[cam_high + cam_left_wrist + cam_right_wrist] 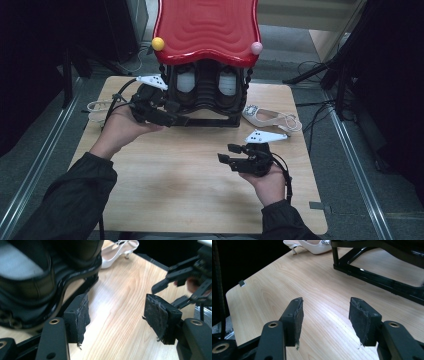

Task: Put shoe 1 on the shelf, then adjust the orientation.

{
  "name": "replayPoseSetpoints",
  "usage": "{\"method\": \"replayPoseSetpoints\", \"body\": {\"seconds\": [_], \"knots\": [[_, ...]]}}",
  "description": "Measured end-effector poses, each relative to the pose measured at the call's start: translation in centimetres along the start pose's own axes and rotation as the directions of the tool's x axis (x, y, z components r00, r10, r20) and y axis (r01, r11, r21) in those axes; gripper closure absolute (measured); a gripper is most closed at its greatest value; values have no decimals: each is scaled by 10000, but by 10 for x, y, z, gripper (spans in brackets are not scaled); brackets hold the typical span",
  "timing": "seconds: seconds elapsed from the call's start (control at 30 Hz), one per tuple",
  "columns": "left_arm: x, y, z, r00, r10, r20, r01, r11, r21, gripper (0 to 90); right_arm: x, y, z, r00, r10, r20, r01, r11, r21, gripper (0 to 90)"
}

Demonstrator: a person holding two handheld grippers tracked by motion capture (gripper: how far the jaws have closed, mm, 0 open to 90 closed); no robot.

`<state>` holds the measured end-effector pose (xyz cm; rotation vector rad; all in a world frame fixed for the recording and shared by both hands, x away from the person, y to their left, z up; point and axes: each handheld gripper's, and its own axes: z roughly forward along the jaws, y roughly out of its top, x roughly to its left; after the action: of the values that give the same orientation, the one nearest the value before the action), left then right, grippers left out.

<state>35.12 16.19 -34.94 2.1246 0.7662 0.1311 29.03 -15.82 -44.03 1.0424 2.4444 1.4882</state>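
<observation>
Left tool (pixel 162 116) wide beside black rack (pixel 210 120); right tool (pixel 231 153) wide, empty, over table (pixel 175 175).

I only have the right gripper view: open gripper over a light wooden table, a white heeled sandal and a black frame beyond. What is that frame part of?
Observer: It is the base of a black shoe rack with a glossy red wavy top; a pair of black shoes sits on it.
Operator: Where is the left gripper?
Observer: The left gripper is open with nothing between its jaws, low at the rack's front left.
Operator: Any second sandal?
Observer: What looks like another white sandal lies near the table's left edge, beyond the left hand.
</observation>
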Motion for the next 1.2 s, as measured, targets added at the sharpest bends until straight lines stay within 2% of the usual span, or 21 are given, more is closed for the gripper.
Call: {"method": "replayPoseSetpoints", "body": {"seconds": [0.07,0.1,0.17,0.2,0.37,0.47,0.57,0.63,0.77,0.8,0.97,1.03,1.1,1.2], "knots": [[2,-10,2,9999,-130,22,130,9999,-6,370,0,-3,-2,10000,40,10,-40,10000,20,463],[2,-10,2,9999,-130,22,130,9999,-6,369,0,-3,-2,10000,40,10,-40,10000,20,463],[6,-24,6,9996,-262,-67,262,9996,54,370,-1,-6,-5,10000,62,23,-62,10000,22,462],[8,-29,7,9993,-359,63,358,9993,49,370,-2,-6,-6,10000,66,45,-66,10000,-2,461],[12,-42,10,9992,-361,172,360,9993,72,384,-3,-8,-12,9999,76,106,-74,9998,-166,438],[16,-52,10,9987,-473,175,472,9988,86,392,-2,-11,-16,9997,-148,186,152,9998,-162,427],[19,-64,10,9979,-652,65,652,9979,41,405,-2,-14,-17,9998,-106,196,108,9999,-96,427],[20,-70,11,9981,-615,-81,616,9979,184,412,-2,-16,-17,9998,-70,194,70,10000,-22,427],[24,-82,11,9975,-637,-289,640,9979,87,425,-1,-19,-19,9996,-125,263,125,9999,3,427],[28,-89,12,9972,-675,-312,679,9976,110,449,-1,-21,-20,9997,-101,210,101,9999,26,428],[38,-104,11,9957,-819,-434,833,9960,325,565,-3,-22,-17,9999,13,172,-15,9999,145,429],[41,-107,10,9957,-849,-382,861,9958,301,575,-4,-22,-17,9999,-27,164,24,9999,140,429],[46,-113,9,9943,-1032,-276,1037,9945,177,606,-3,-21,-16,9999,31,135,-34,9998,210,426],[56,-121,7,9892,-1395,-449,1404,9899,184,680,-1,-21,-13,10000,7,86,-9,9997,254,425]]}}
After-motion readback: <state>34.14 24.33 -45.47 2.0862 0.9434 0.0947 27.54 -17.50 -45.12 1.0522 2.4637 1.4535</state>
